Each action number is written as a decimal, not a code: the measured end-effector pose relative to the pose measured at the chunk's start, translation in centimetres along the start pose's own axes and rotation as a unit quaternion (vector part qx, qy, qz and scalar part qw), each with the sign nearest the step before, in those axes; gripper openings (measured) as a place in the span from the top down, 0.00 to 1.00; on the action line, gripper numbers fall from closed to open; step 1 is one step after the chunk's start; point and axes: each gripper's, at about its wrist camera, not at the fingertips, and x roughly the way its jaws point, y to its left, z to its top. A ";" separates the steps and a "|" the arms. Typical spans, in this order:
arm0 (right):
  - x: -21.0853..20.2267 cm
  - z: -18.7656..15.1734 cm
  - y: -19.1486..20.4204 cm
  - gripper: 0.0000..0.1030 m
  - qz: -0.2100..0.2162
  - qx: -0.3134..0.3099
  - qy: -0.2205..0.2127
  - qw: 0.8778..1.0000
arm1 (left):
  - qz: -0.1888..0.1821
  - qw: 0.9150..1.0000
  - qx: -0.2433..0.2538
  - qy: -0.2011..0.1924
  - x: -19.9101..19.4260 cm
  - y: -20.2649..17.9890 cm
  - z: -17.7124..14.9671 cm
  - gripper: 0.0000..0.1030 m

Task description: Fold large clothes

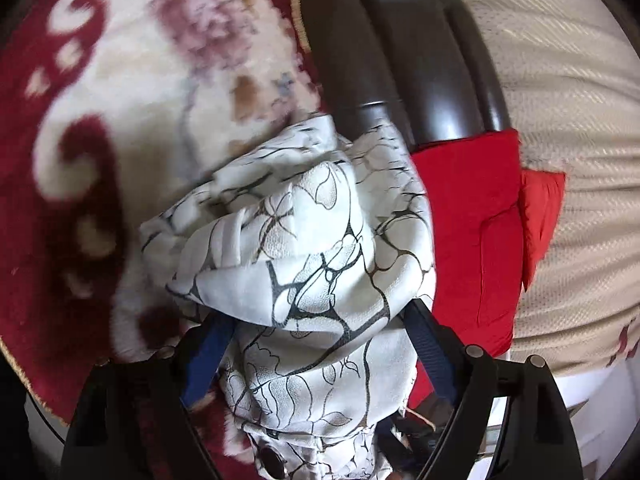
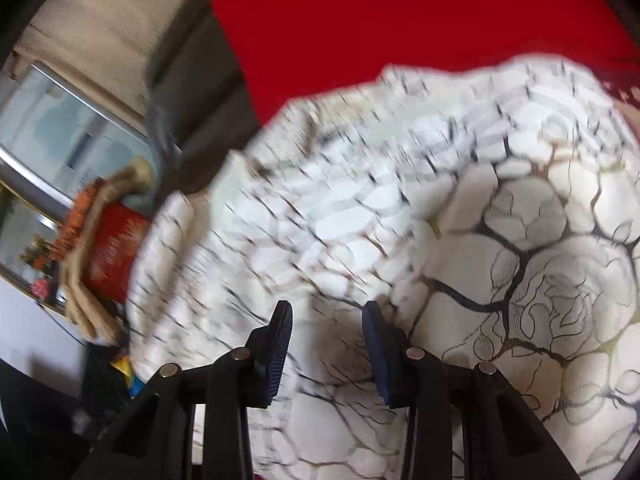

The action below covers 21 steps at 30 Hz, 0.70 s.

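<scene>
Beside the red cushion (image 1: 468, 224), the floral-print white garment (image 1: 304, 248) is draped between the left gripper (image 1: 320, 344)'s widely spread fingers, unpinched, while the right gripper (image 2: 326, 340)'s half-parted fingers hover over it unclamped, so gathering is judged underway and a firm edge pinch is needed next.

The right tongs (image 2: 327, 312), black with blue ribbed pads (image 2: 280, 344), stand part-way apart over a white garment printed with dark branching lines and flower outlines (image 2: 520, 240). The cloth fills the gap behind the pads, but whether they press on it is unclear. Beyond the garment lies plain red fabric (image 2: 400, 20). At left, blurred, are a window (image 2: 60, 128) and a red container (image 2: 114, 252).
</scene>
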 end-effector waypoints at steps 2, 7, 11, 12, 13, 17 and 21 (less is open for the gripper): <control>0.9 -0.1 -0.4 0.63 -0.012 0.001 0.018 1.000 | 0.034 0.999 0.033 -0.001 0.5 -1.2 -0.2 0.17; -0.4 0.2 0.4 0.62 0.027 -0.002 -0.015 1.000 | 0.038 0.999 0.012 0.016 1.3 -0.7 0.2 0.14; -0.9 0.0 2.3 0.62 0.082 -0.025 -0.040 0.995 | 0.021 0.998 -0.050 0.023 0.1 1.5 0.5 0.12; -0.5 0.0 3.0 0.62 0.088 -0.033 -0.036 0.995 | 0.020 0.998 -0.060 0.013 -0.5 1.9 0.5 0.12; 0.4 -0.1 3.5 0.62 0.084 -0.039 -0.027 0.995 | 0.022 0.998 -0.063 0.004 -0.9 2.1 0.5 0.12; 4.6 -1.1 3.6 0.63 0.020 -0.033 0.022 0.999 | 0.034 0.998 -0.056 0.005 -0.2 1.8 1.2 0.12; 4.2 -1.1 3.5 0.62 0.028 -0.029 0.021 0.999 | 0.039 0.998 -0.049 0.001 1.0 1.0 1.6 0.12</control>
